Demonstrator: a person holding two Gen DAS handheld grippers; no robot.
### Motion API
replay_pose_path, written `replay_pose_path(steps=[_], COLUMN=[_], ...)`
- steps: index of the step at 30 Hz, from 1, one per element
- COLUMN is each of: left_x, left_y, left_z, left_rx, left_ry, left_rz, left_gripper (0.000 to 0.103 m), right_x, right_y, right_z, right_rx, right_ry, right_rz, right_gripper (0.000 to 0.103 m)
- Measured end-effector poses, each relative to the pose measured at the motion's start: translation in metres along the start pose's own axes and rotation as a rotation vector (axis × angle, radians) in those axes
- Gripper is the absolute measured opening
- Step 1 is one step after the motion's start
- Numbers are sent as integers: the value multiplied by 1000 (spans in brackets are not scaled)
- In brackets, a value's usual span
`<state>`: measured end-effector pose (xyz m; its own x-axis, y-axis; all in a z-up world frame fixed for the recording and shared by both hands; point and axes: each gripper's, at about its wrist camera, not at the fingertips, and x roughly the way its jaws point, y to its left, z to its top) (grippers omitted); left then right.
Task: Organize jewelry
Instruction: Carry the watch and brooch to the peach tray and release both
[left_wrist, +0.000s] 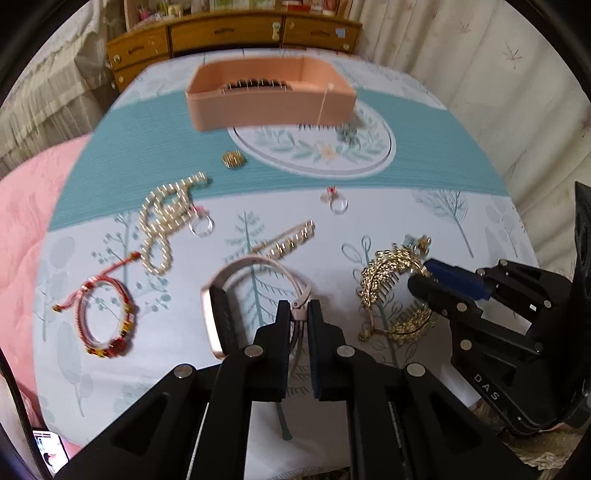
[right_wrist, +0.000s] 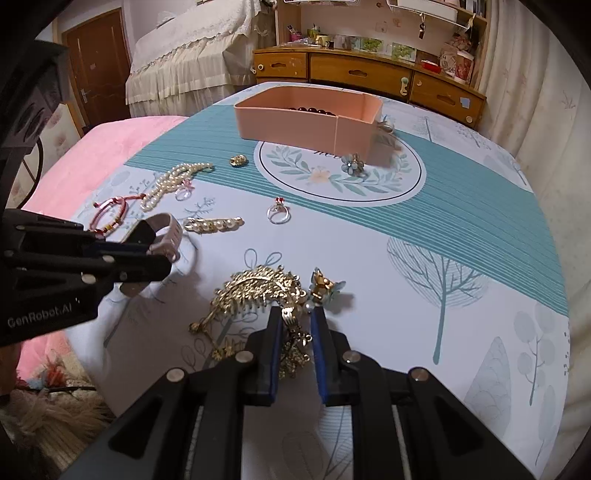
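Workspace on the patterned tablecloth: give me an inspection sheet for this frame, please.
Surface: tablecloth, teal band, tree print.
Job's things: pink box at far side; pearl necklace, red cord bracelet, pearl hair clip, two clear rings, gold ring, blue flower piece lying loose.
Clutter: nothing seen.
Grippers: left hand-held gripper shut on pink smartwatch strap; right hand-held gripper shut on gold leaf hair comb.
Cables: nothing seen.
Surroundings: wooden drawers, curtains, pink bedding.
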<state>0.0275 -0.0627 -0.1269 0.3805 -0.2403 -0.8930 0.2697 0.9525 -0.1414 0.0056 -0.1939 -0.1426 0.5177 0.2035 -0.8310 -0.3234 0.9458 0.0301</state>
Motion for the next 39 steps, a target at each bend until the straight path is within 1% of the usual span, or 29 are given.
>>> replay_pose_path(steps=[2,5,10,13,15,20,22,27,30,33,36,39], left_x=[-8,-15,-35,-49,-59,-83,-90,-102,-95,-73,-41,-4], left_y=[1,4,10,19,28,55,61,69,66,65,64,64], left_z=[1,4,15,24,33,68,83,128,153,178,200,218], left_rx=[1,-2,-7,-34,-61,-123,-131,-129,-124,-131,-146,-161], left_ry=[-28,-53,-107,-140,-158,-188,-198,-222,-235,-219,-194,-174], left_rz=[6,4,2,-11,-35,-117,-133,-165,-145,-149,-135,-109], left_gripper=[6,6,6,6,6,6,6,6,6,7,7,7], right_x=[-8,-24,-45,-54,-60,-66,-68,-62,-46,-23,2,25], right_y=[-1,-2,2,4,3,-4,-8,-27,-44,-60,-75,-84], right_z=[3,10,23,33,45,81,93,133,159,177,188,191], right_rx=[10,14,-14,-27,-35,-23,-11,66,146,235,320,377], right_ry=[-14,-46,-102,-138,-163,-217,-240,-283,-288,-274,-249,-229], right_rz=[26,55,64,69,70,53,48,65,47,27,16,13], right_gripper=[12,11,11,11,11,11,11,11,11,11,11,12])
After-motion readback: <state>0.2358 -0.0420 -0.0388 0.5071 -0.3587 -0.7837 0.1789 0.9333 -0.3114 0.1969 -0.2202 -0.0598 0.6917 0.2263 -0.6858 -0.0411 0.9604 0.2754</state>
